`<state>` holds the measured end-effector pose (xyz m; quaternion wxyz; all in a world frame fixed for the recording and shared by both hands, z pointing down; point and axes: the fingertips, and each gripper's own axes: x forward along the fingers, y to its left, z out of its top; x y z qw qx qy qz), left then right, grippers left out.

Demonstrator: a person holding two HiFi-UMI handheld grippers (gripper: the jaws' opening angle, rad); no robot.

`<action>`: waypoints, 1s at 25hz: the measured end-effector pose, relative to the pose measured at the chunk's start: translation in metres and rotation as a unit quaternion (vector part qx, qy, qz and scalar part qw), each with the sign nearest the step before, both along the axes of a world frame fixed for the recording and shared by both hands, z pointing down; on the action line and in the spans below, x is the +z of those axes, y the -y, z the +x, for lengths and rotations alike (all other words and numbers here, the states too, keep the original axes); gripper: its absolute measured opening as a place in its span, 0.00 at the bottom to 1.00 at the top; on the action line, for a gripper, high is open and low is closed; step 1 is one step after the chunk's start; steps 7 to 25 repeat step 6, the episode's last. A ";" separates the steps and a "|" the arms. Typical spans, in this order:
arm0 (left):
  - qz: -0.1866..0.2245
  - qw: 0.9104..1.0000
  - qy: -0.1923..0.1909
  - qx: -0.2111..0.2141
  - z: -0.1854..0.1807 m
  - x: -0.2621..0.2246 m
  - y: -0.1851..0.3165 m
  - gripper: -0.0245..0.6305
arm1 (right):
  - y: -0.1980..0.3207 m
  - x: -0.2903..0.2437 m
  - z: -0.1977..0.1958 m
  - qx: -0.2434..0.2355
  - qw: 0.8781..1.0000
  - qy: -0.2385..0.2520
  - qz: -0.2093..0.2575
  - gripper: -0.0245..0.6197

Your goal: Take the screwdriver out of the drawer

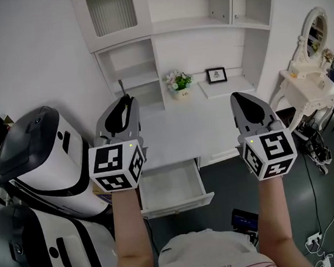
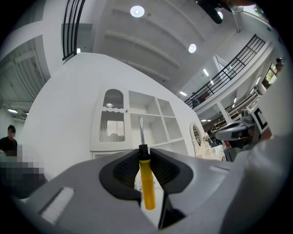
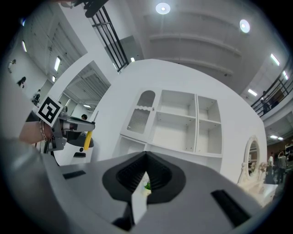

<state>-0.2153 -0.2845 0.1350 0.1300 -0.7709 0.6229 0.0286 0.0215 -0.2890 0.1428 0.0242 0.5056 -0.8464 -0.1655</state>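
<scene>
**Head view.** The left gripper [image 1: 124, 105] and the right gripper [image 1: 240, 99] are held level, side by side and well apart, above a white desk [image 1: 184, 128]. The drawer [image 1: 177, 204] beneath the desktop is pulled open; its visible interior is bare. The thin metal shaft of the screwdriver [image 1: 121, 88] projects beyond the left gripper's tips, clear of the drawer and above the left part of the desk. A flower pot [image 1: 178, 82] and a picture frame [image 1: 216, 74] stand at the back of the desk. A white dressing table [image 1: 307, 90] stands to the right.

**Left gripper view.** The left gripper [image 2: 144, 151] has its jaws clamped on the screwdriver [image 2: 147, 187]. The pads press on the black collar at the top of the yellow handle. The handle runs back between the jaws and the shaft points forward, towards a white shelf unit [image 2: 151, 123].

**Right gripper view.** The right gripper [image 3: 146, 156] has its jaw tips brought together with nothing between them. At the left edge, the left gripper [image 3: 64, 125] is visible, the yellow handle hanging below it
</scene>
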 end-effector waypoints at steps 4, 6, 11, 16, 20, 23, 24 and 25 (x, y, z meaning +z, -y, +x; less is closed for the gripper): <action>0.003 1.000 -0.001 -0.001 -0.001 -0.001 -0.002 0.16 | 0.000 0.000 -0.002 -0.001 1.000 -0.001 0.002 0.05; 0.005 1.000 -0.001 -0.003 -0.002 -0.001 -0.003 0.16 | 0.000 0.000 -0.003 -0.001 1.000 -0.001 0.003 0.05; 0.005 1.000 -0.001 -0.003 -0.002 -0.001 -0.003 0.16 | 0.000 0.000 -0.003 -0.001 1.000 -0.001 0.003 0.05; 0.005 1.000 -0.001 -0.003 -0.002 -0.001 -0.003 0.16 | 0.000 0.000 -0.003 -0.001 1.000 -0.001 0.003 0.05; 0.005 1.000 -0.001 -0.003 -0.002 -0.001 -0.003 0.16 | 0.000 0.000 -0.003 -0.001 1.000 -0.001 0.003 0.05; 0.005 1.000 -0.001 -0.003 -0.002 -0.001 -0.003 0.16 | 0.000 0.000 -0.003 -0.001 1.000 -0.001 0.003 0.05; 0.005 1.000 -0.001 -0.003 -0.002 -0.001 -0.003 0.16 | 0.000 0.000 -0.003 -0.001 1.000 -0.001 0.003 0.05; 0.005 1.000 -0.001 -0.003 -0.002 -0.001 -0.003 0.16 | 0.000 0.000 -0.003 -0.001 1.000 -0.001 0.003 0.05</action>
